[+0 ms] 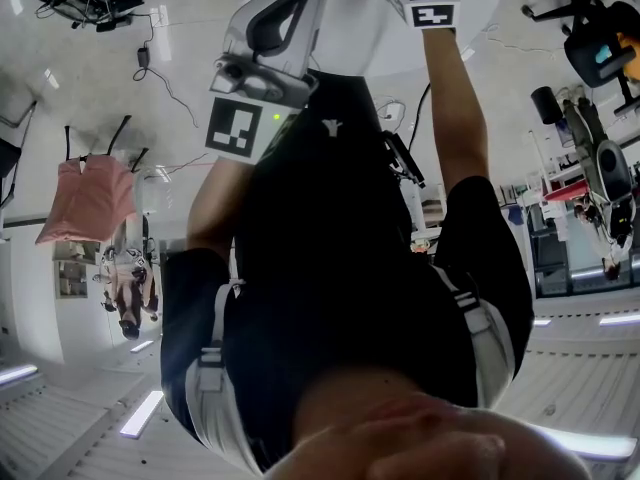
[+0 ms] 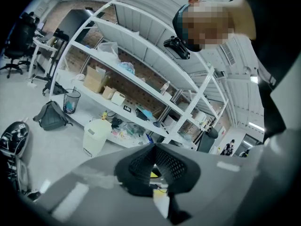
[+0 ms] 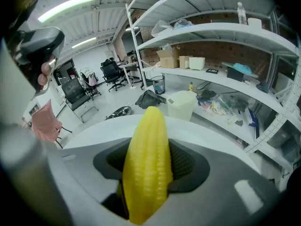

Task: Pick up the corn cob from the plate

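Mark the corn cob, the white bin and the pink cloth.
corn cob (image 3: 148,164): right gripper view, on the kernels about mid-length.
white bin (image 3: 181,106): right gripper view, on its front wall.
pink cloth (image 1: 88,200): head view, on the middle of the fabric.

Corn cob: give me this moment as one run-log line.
right claw: shut on corn cob | cob: lengthwise between pads, tip sticking out past them | left claw: shut, empty

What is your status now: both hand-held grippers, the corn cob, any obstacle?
Right hand-held gripper shut on corn cob. Left hand-held gripper jaws together, empty. Plate not in view; nothing seen blocking.
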`<state>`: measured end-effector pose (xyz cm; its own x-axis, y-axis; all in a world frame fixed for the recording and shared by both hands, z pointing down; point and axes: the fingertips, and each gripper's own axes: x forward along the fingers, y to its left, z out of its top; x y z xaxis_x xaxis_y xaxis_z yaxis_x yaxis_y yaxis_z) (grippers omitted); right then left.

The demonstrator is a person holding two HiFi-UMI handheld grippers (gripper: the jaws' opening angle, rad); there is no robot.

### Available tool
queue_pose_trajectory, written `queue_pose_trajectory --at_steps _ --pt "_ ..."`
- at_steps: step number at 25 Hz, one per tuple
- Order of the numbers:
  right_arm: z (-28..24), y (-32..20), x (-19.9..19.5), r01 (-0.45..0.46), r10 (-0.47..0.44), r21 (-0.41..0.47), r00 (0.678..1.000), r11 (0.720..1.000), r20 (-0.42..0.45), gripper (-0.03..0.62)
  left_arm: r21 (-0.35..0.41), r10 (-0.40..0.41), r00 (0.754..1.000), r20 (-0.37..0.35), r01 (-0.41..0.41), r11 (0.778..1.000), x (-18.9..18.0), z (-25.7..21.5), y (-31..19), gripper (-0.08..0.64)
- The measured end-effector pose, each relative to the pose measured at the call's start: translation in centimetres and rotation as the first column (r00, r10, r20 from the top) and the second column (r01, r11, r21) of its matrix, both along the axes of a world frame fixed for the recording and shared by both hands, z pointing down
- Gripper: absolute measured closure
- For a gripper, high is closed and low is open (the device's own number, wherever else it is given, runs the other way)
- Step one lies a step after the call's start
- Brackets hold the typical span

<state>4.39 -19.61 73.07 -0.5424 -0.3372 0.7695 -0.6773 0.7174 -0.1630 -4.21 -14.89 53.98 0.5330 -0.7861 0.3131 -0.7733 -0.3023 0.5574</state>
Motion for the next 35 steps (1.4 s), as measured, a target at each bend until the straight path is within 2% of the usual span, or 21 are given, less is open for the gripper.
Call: queue_pose_trajectory --at_steps 10,16,26,35 --pt "-1.2 0.5 0.0 -0.021 0.020 0.013 1.000 1.000 0.020 0.357 0.020 -0.003 1.000 0.005 0.003 1.000 0.3 -0.8 0.8 0.558" --pt "-2.5 1.3 0.3 -0.050 0.050 0.007 0.998 0.999 0.033 0.357 0.056 0.007 1.000 0.027 -0.009 0.998 0.5 -3.1 1.3 0.558" --pt "-7.4 2.0 0.0 -0.089 0.085 0.045 0.993 0.995 0.084 0.357 0.132 0.012 0.999 0.043 -0.018 0.991 1.0 -8.1 2.0 0.557" --pt "-11.5 4.7 0.5 -0.125 0.117 0.055 0.985 0.991 0.124 0.357 0.167 0.021 0.998 0.052 -0.030 0.985 1.6 -10.7 5.2 0.558"
